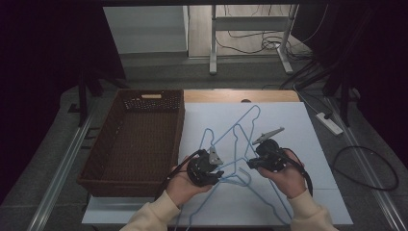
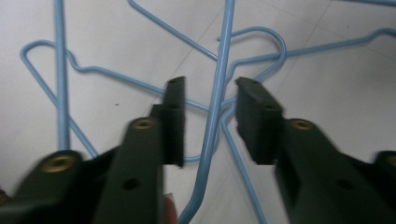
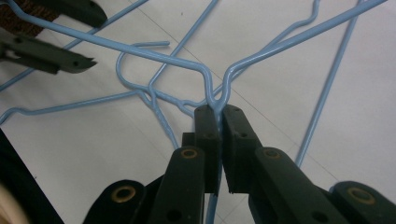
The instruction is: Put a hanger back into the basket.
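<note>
High view, hangers: a tangle of blue wire hangers (image 1: 239,144) lies on the white board (image 1: 317,159), right of the brown wicker basket (image 1: 132,139), reaching from the far middle of the board to its near edge.
High view, my hands: my left gripper (image 1: 219,173) sits at the near left of the tangle, my right gripper (image 1: 250,163) just beside it on the right; both point in toward the wires.
Left gripper view, jaws: partly apart, with one blue wire (image 2: 212,116) running up between them; the pads (image 2: 175,116) stand clear of it on both sides, so I have hold of nothing.
Left gripper view, surroundings: more hanger loops cross the board beyond the jaws, a hook bend at far right.
Right gripper view, jaws: my right gripper (image 3: 218,114) is pinched tight on a hanger's twisted neck (image 3: 217,100), its two shoulder wires spreading away left and right.
Right gripper view, far left: my left gripper's black jaws (image 3: 56,56) show at the top left corner, near the basket.
</note>
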